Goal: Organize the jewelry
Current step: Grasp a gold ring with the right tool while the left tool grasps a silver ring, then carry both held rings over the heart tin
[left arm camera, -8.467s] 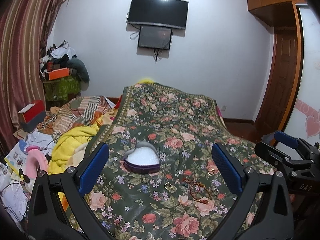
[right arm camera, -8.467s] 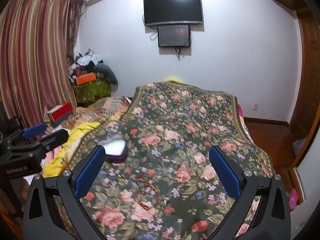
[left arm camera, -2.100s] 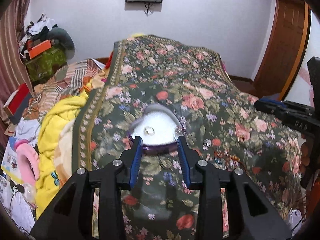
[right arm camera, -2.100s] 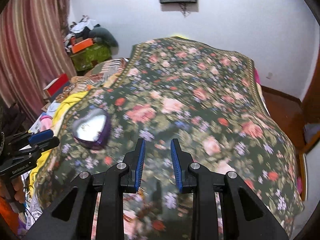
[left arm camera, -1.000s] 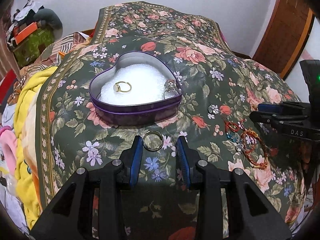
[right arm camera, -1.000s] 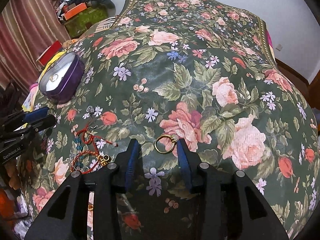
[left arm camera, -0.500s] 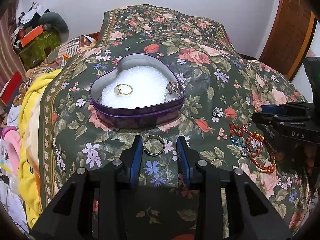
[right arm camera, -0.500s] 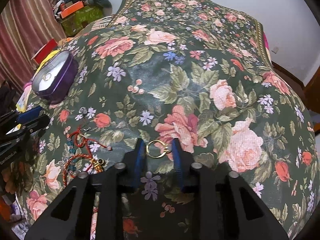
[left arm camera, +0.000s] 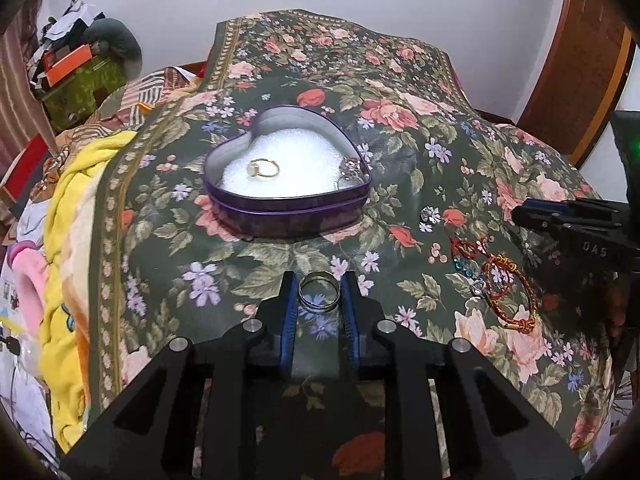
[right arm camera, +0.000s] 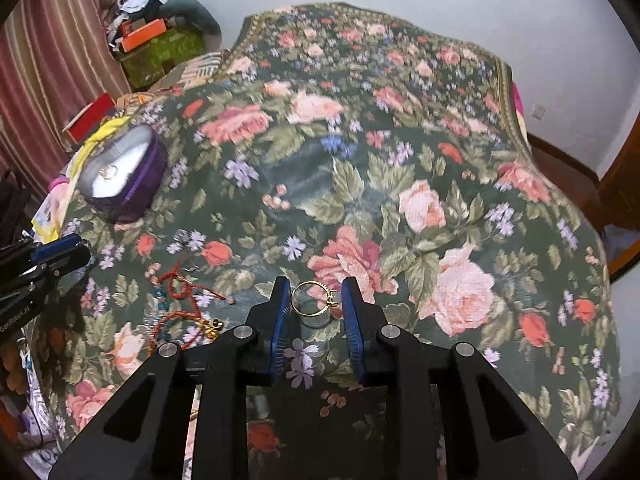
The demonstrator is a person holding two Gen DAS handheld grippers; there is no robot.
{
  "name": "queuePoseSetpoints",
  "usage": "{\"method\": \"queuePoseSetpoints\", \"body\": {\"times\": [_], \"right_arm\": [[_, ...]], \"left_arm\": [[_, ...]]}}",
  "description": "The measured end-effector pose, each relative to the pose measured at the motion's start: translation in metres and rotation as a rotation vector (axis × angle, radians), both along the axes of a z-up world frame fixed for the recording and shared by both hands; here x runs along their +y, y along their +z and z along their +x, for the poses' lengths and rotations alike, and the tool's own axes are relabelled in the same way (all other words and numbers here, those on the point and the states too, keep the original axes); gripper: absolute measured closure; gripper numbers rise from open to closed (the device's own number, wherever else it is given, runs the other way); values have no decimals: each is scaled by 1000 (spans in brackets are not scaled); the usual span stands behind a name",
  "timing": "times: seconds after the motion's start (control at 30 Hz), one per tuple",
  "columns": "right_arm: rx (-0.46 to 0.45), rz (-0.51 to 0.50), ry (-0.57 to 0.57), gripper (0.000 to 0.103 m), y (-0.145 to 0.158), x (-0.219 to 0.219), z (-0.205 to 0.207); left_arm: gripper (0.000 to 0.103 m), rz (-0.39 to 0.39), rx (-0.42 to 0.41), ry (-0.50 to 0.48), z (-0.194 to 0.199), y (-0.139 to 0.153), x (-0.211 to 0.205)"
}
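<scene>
My left gripper is shut on a silver ring and holds it above the floral cloth, in front of the purple heart-shaped tin. The tin holds a gold ring and a silver ring on white padding. My right gripper is shut on a gold ring, lifted a little off the cloth; its shadow lies below. The tin is far to its left.
Red and orange cord bracelets and a small silver piece lie on the floral bedspread right of the tin. A yellow blanket and clutter lie at the left edge. The bracelets also show in the right wrist view.
Both grippers closed on their rings and rose a little off the cloth. The right view is slightly blurred from motion.
</scene>
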State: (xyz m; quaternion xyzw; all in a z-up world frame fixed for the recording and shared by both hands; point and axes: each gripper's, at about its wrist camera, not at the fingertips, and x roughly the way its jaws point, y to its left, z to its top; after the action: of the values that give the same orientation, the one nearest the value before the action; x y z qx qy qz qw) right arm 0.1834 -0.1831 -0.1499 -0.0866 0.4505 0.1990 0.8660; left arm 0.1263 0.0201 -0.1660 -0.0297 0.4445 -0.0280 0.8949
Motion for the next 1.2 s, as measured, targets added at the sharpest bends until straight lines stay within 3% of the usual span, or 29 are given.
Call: {"method": "queuePoseSetpoints", "body": {"times": [0.67, 1.2], "right_arm": [[-157, 130, 141, 79, 62, 65, -14], [-145, 169, 250, 79, 59, 127, -1]], "left_arm": [[82, 27, -180, 45, -18, 68, 21], [82, 21, -230, 80, -2, 81, 47]]}}
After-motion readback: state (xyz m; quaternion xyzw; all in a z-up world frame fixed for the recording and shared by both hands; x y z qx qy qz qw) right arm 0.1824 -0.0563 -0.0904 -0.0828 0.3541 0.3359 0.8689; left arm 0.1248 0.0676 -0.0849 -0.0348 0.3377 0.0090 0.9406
